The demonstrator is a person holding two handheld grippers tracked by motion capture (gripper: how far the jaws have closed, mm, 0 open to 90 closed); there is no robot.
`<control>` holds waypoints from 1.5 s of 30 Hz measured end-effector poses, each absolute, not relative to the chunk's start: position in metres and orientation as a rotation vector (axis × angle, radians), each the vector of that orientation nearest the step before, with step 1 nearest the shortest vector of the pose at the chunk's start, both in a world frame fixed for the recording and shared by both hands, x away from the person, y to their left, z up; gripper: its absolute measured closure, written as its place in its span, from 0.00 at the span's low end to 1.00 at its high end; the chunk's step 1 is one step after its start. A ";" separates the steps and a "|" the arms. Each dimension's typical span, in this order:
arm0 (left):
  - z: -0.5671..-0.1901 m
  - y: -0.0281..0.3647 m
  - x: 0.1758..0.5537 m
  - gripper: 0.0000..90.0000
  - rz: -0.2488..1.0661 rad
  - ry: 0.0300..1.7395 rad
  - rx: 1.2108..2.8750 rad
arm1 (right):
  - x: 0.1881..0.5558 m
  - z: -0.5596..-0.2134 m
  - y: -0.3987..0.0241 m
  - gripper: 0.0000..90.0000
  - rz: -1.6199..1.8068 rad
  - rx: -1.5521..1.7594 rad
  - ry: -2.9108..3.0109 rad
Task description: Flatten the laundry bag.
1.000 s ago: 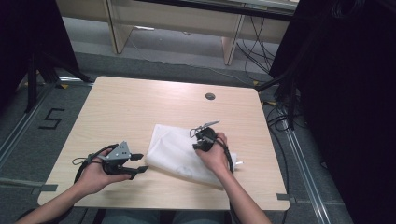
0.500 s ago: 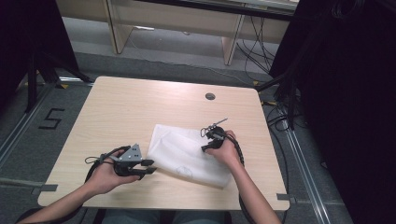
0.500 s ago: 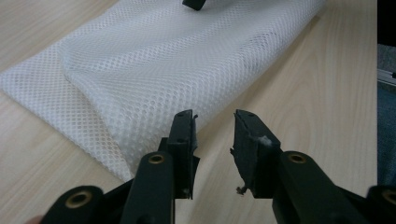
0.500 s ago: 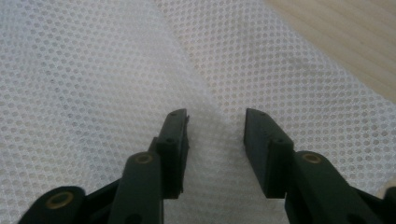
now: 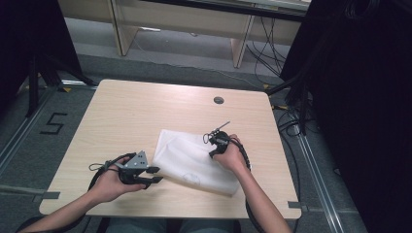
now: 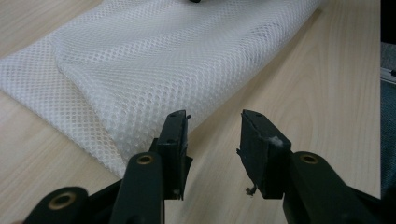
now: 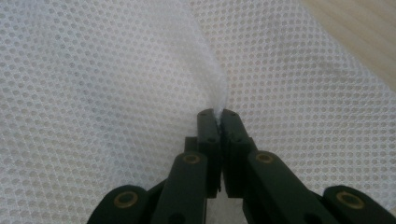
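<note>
While jaws pinch mesh bag (image 7: 116, 84), its print (image 5: 193, 178) seems illegible.

left gripper (image 5: 154, 174) beside mesh cloth (image 5: 194, 162) (white) | right gripper (image 5: 214, 145) on it

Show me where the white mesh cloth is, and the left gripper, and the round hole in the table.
white mesh cloth (image 5: 187, 160), high view, middle of the folded fabric.
left gripper (image 5: 156, 174), high view, midway between its fingertips.
round hole (image 5: 218, 100), high view, its dark centre.
</note>
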State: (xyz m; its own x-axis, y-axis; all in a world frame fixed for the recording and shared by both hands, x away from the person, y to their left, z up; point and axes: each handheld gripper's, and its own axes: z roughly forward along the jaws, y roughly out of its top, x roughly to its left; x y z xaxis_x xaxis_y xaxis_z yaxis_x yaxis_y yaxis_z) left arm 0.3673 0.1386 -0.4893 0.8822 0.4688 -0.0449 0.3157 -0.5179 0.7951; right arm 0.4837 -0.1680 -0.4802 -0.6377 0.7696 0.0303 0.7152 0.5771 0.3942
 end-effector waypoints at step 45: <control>-0.498 0.141 0.378 0.60 0.214 0.584 2.188 | 0.385 -0.393 -0.151 0.98 1.009 0.866 2.537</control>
